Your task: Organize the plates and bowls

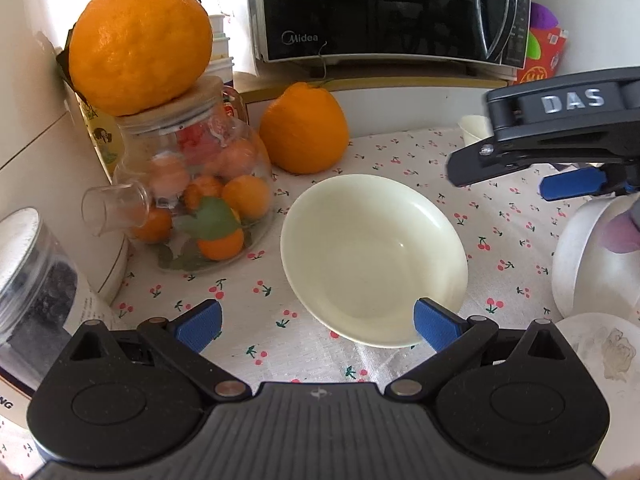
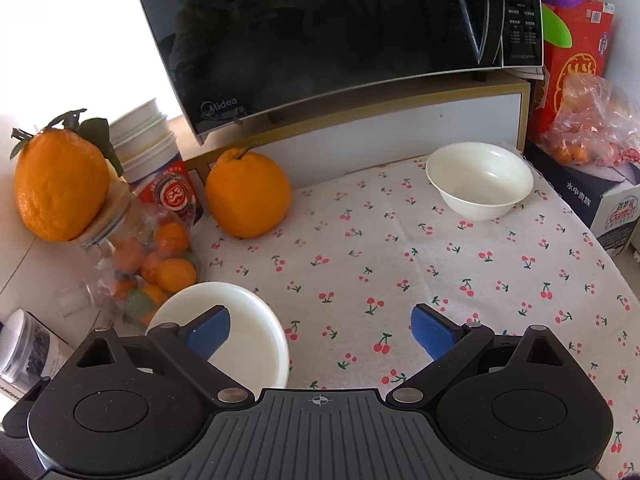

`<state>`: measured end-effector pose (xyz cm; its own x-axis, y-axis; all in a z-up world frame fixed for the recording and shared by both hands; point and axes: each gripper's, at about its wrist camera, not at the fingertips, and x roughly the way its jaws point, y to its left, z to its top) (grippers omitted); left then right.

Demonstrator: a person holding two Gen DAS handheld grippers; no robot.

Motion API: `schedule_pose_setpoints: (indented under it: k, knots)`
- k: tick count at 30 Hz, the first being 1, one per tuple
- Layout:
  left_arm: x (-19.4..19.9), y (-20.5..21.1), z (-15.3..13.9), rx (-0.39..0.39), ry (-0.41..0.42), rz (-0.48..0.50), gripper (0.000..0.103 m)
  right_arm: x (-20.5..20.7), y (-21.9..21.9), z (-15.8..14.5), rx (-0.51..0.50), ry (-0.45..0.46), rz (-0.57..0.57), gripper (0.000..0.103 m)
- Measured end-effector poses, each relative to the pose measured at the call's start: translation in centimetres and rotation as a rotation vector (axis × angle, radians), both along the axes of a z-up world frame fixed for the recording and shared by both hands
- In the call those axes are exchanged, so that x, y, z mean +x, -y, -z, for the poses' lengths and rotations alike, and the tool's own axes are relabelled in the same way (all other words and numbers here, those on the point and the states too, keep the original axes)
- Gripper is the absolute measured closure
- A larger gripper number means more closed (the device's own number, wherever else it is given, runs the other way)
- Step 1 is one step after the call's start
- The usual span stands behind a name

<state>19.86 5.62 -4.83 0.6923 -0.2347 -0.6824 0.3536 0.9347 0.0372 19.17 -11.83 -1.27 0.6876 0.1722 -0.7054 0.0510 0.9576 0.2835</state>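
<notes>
L wrist view: left gripper (image 1: 318, 322) jaws wide apart, holding nothing. Cream shallow bowl (image 1: 374, 260) sits on the cherry-print cloth (image 1: 500, 216) just ahead; right blue pad (image 1: 436, 322) overlaps the bowl's near rim, can't tell if touching. Left pad clear of it. Right gripper (image 1: 516, 172) comes in from upper right, "DAS" on its body, above the cloth; jaw gap not clear from here. White bowl (image 1: 580, 256) at right edge, partly cut off, w/ a white plate (image 1: 600, 344) just below it, some residue on it. Glass jar (image 1: 192, 200) of small oranges to the left, big orange (image 1: 140, 40) on its lid, second orange (image 1: 304, 128) on the cloth behind the bowl. Microwave (image 1: 380, 8) at back.

R wrist view: right gripper (image 2: 320, 332) jaws wide apart, empty, over the cloth (image 2: 440, 280). Shallow bowl (image 2: 248, 320) at lower left, under/behind the left pad (image 2: 210, 334). Deeper white bowl (image 2: 480, 180) far right on the cloth, well apart from the first, near a box (image 2: 600, 208). Orange (image 2: 248, 194) btw jar (image 2: 140, 264) and shelf. Paper cup stack (image 2: 148, 140) behind jar. Bag of small oranges (image 2: 588, 124) at far right.
</notes>
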Motion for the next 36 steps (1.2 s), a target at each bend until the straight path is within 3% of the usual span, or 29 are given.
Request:
schedule_pose_setpoints:
  k: [6,15,26,36]
  knots:
    - [0.1,-0.1,-0.1,-0.028,-0.009,-0.004,0.001,0.0,4.1,-1.1,0.030,0.035,0.020,0.005]
    - [-0.5,0.0,-0.7,-0.031,0.003,0.014,0.001,-0.7,9.9,-3.1,0.178,0.066,0.119,0.005]
    - [-0.9,0.5,-0.1,0.034,0.020,0.042,0.001,-0.3,4.7,-2.9,0.157,0.053,-0.034,0.005]
    - [-0.6,0.1,0.3,0.023,0.030,0.034,0.001,0.9,-0.7,-0.5,0.178,-0.020,-0.162,0.005]
